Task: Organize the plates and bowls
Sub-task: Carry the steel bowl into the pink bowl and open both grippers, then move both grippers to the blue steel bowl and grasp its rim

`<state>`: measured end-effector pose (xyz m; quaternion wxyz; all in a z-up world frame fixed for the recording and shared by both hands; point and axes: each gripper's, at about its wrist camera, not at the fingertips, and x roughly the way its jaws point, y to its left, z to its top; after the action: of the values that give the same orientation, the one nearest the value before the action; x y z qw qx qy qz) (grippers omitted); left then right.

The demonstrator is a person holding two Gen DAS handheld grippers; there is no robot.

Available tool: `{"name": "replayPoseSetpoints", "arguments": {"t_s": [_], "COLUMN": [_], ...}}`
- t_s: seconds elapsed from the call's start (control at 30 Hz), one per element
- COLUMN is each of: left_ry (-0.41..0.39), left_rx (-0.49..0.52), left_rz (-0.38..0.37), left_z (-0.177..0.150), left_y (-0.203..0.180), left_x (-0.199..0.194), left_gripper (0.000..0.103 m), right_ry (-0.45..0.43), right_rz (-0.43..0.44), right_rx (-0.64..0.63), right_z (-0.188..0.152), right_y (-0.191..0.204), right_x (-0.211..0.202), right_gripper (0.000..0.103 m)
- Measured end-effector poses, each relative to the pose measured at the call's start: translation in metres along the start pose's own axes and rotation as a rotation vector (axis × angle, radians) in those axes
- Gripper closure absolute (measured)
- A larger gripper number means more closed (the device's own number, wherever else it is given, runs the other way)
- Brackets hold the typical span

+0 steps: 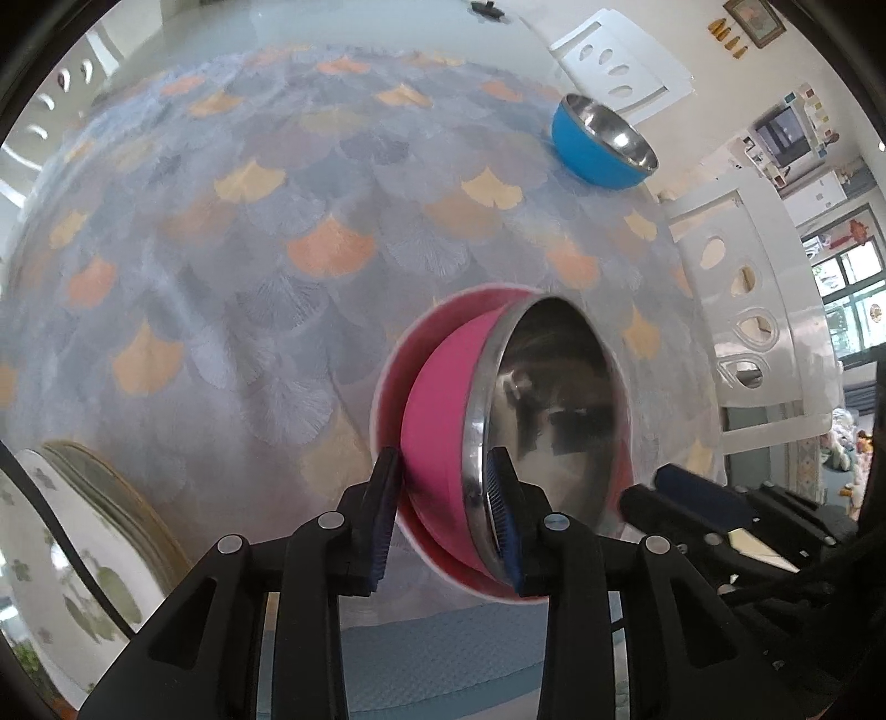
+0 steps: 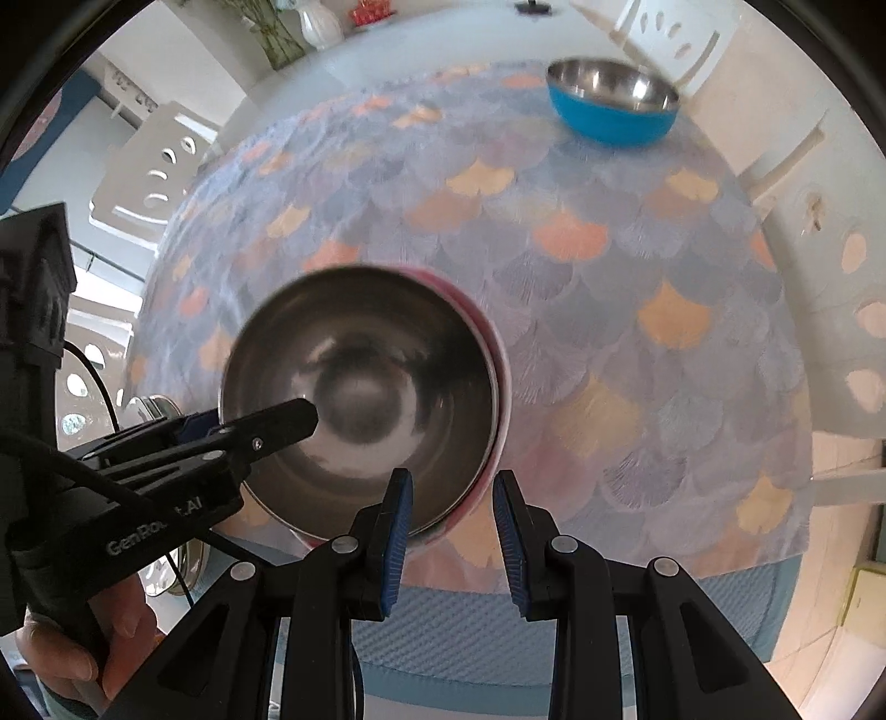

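While the left gripper (image 1: 446, 501) pinched the pink steel-lined bowl (image 1: 443, 421) by its rim, tilted over a pink plate (image 1: 387, 376) on the scallop-patterned tablecloth (image 1: 221, 249), the right gripper (image 2: 453, 523) hung spread and empty; a blue bowl (image 2: 612, 102) sat far off.

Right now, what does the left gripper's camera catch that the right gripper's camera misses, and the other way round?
Only the left wrist view shows the pink bowl's pink outside, clamped at the rim by the left gripper, and a patterned plate at far left. Only the right wrist view shows the bowl's whole steel inside, a white vase, and the person's hand. Both show the blue bowl and scalloped tablecloth.
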<state>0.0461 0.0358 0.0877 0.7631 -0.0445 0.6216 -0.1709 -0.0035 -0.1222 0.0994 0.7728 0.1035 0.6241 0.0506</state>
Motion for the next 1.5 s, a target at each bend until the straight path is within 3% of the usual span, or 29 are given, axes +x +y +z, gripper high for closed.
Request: {"name": "replayPoseSetpoints", "arguments": {"t_s": [0.1, 0.23, 0.4, 0.63, 0.87, 0.97, 1.03, 1.07, 1.3, 1.5], "left_ry": [-0.024, 0.004, 0.047, 0.041, -0.126, -0.175, -0.183, -0.183, -0.119, 0.001], "left_rx": [0.016, 0.021, -0.075, -0.039, 0.227, 0.259, 0.271, 0.277, 0.319, 0.242], "left_rz": [0.04, 0.082, 0.012, 0.059, 0.152, 0.112, 0.074, 0.067, -0.004, -0.111], "left_z": [0.003, 0.004, 0.003, 0.009, 0.031, 0.058, 0.083, 0.095, 0.189, 0.25], "left_y": [-0.001, 0.006, 0.023, 0.016, -0.031, -0.042, -0.049, -0.052, -0.079, -0.084], "left_x": [-0.011, -0.002, 0.017, 0.021, -0.024, -0.04, -0.044, -0.044, -0.009, 0.06], "left_gripper": [0.074, 0.073, 0.073, 0.074, 0.075, 0.073, 0.073, 0.073, 0.072, 0.072], "right_ry": [-0.018, 0.008, 0.036, 0.017, -0.096, -0.164, -0.231, -0.259, -0.345, -0.341], "right_rz": [0.006, 0.034, 0.067, 0.107, 0.166, 0.175, 0.158, 0.146, 0.152, 0.152], "right_rx": [0.004, 0.03, 0.048, 0.055, 0.005, -0.006, 0.013, 0.029, 0.18, 0.317], "right_z": [0.002, 0.002, 0.003, 0.009, 0.027, 0.044, 0.057, 0.064, 0.125, 0.17], "right_y": [-0.004, -0.013, -0.02, -0.028, -0.038, -0.048, -0.059, -0.066, -0.113, -0.155], "right_x": [-0.008, -0.003, 0.004, 0.001, -0.023, -0.037, -0.047, -0.052, -0.05, -0.015], "right_gripper": [0.073, 0.073, 0.073, 0.073, 0.073, 0.058, 0.036, 0.033, 0.031, 0.031]}}
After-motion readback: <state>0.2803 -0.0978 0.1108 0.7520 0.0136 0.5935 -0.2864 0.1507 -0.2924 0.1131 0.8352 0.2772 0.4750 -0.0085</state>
